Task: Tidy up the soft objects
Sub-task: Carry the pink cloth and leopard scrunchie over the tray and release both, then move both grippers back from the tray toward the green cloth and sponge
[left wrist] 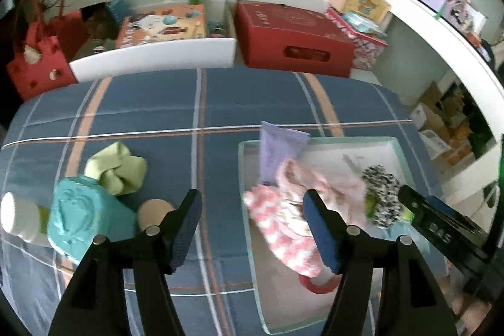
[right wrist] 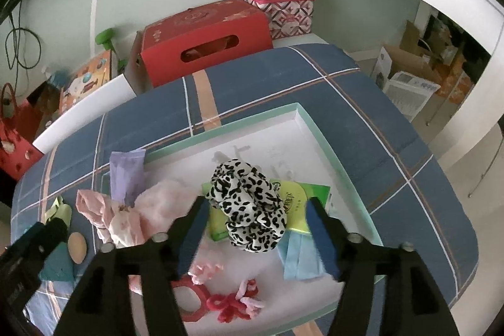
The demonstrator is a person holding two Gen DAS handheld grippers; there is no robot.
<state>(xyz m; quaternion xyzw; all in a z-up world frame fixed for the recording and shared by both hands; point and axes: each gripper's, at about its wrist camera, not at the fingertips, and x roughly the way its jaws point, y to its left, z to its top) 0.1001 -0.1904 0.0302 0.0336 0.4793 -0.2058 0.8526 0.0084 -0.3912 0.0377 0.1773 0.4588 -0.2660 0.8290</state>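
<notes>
Holding both grippers with jaws spread wide and nothing between them, you have your right gripper (right wrist: 255,229) poised above the black-and-white leopard scrunchie (right wrist: 249,207), which sits free on a green packet (right wrist: 299,200) inside the shallow mint-rimmed tray (right wrist: 318,128). Beside that packet lies a light blue folded cloth (right wrist: 299,260), and toward the tray's left end you can see a pale pink fabric bundle (right wrist: 126,216), a lilac sachet (right wrist: 126,175) leaning across the rim, and a red bow (right wrist: 226,304) near the front edge. Your left gripper (left wrist: 252,229) hangs over the tray's left rim, one finger above the blue plaid bed cover (left wrist: 141,109) and the other above a pink-and-white checked cloth (left wrist: 283,235). Farther left on the cover, outside the tray, rest a light green scrunchie (left wrist: 116,169), a teal embossed pouch (left wrist: 82,216), a round tan puff (left wrist: 154,211) and a white-capped bottle (left wrist: 19,219). Behind the bed stands a red carton (left wrist: 293,37).
</notes>
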